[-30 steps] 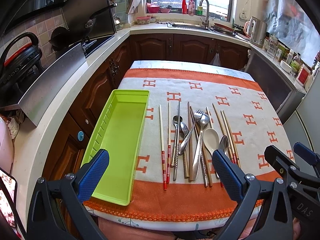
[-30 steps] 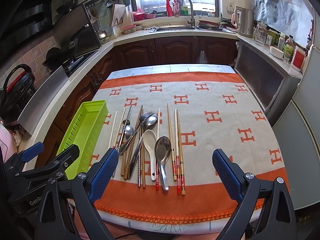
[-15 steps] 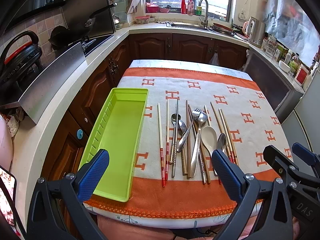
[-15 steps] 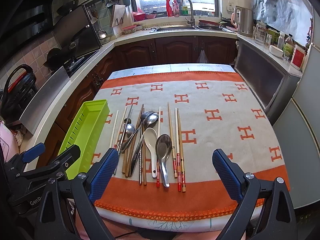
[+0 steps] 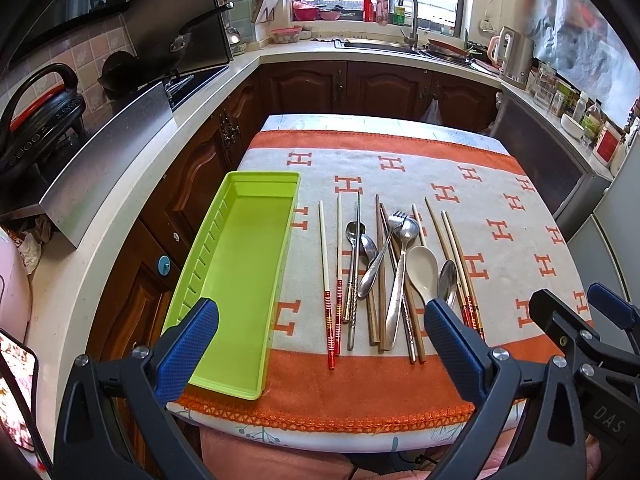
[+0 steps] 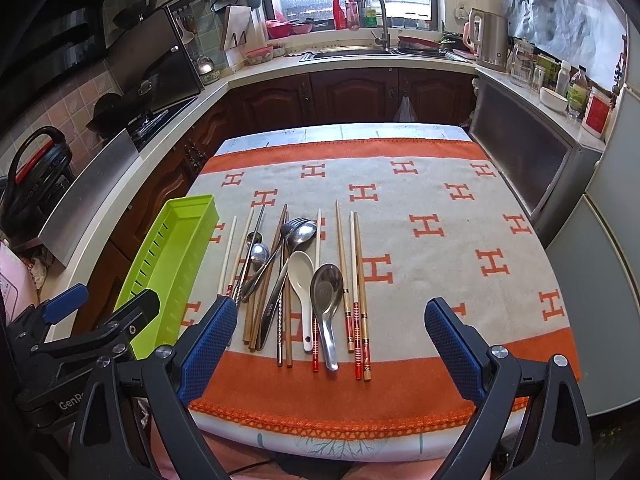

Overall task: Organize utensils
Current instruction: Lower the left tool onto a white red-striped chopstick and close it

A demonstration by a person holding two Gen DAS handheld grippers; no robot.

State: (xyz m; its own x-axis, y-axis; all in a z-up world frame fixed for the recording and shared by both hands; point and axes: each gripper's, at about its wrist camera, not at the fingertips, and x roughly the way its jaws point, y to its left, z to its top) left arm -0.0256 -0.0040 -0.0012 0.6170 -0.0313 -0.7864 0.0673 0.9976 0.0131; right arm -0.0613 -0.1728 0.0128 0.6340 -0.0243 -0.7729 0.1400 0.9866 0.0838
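— How far had you got with the utensils?

— Nowhere yet, I judged. The green tray (image 5: pixel 240 264) lay bare at the left edge of the tabletop (image 6: pixel 460 280). Beside it sat everything unsorted: chopsticks (image 6: pixel 358 280), metal spoons (image 6: pixel 326 292), a white spoon (image 6: pixel 301 276), a fork (image 5: pixel 384 248), some crossing each other.

— And your tools?

— My left tool (image 5: pixel 320 344) and right tool (image 6: pixel 332 348) both gaped wide, holding nothing, hovering at the near edge. All the sorting was left.

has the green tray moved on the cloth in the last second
No. The green tray sits at the same spot along the cloth's left edge, its near end by the orange border; only the camera view shifts slightly.
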